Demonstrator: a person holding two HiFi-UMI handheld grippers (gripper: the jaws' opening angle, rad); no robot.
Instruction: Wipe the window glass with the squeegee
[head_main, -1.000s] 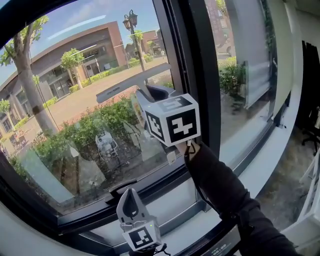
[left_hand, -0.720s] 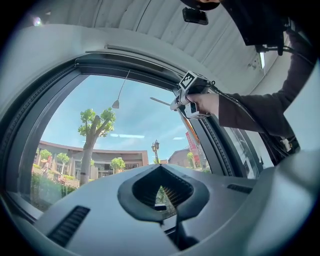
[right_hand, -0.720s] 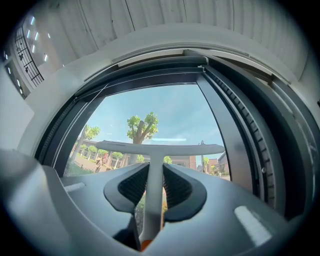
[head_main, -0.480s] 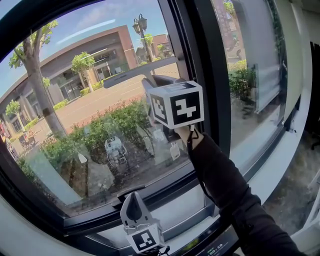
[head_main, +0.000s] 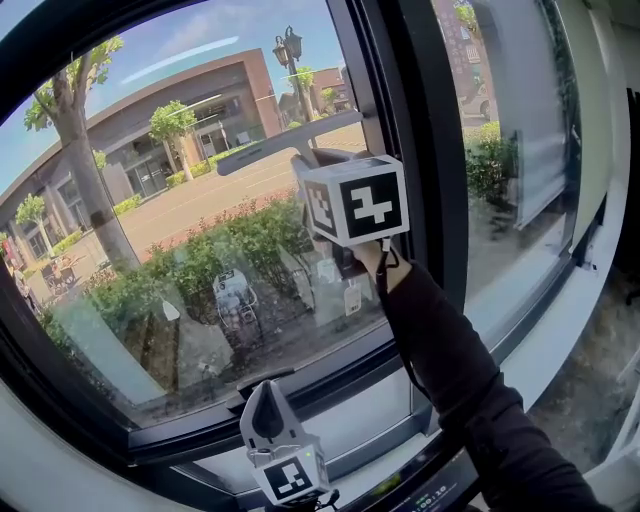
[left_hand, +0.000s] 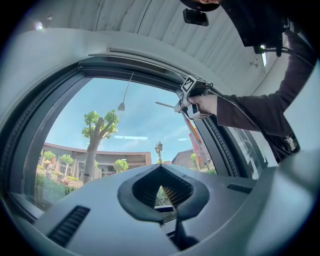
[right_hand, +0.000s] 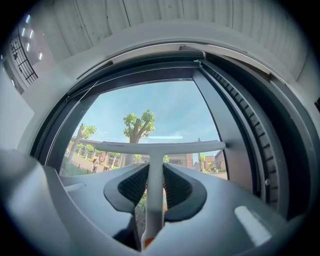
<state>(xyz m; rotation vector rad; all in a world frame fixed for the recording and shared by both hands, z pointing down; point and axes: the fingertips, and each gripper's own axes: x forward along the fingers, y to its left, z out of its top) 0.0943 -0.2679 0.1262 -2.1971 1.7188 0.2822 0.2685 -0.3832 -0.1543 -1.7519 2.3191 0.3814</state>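
**Right tongs pinch the squeegee stem**

Blade's up at the window glass, upper right, just beside the dark frame. Best play, I'd say: keep it flat, even pressure, one steady pull down. Left tongs pressed together, empty, low below the pane

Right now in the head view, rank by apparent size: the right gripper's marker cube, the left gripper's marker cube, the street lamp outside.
1. right gripper's marker cube
2. left gripper's marker cube
3. street lamp, far outside
The cubes may match; the right one is nearer the camera.
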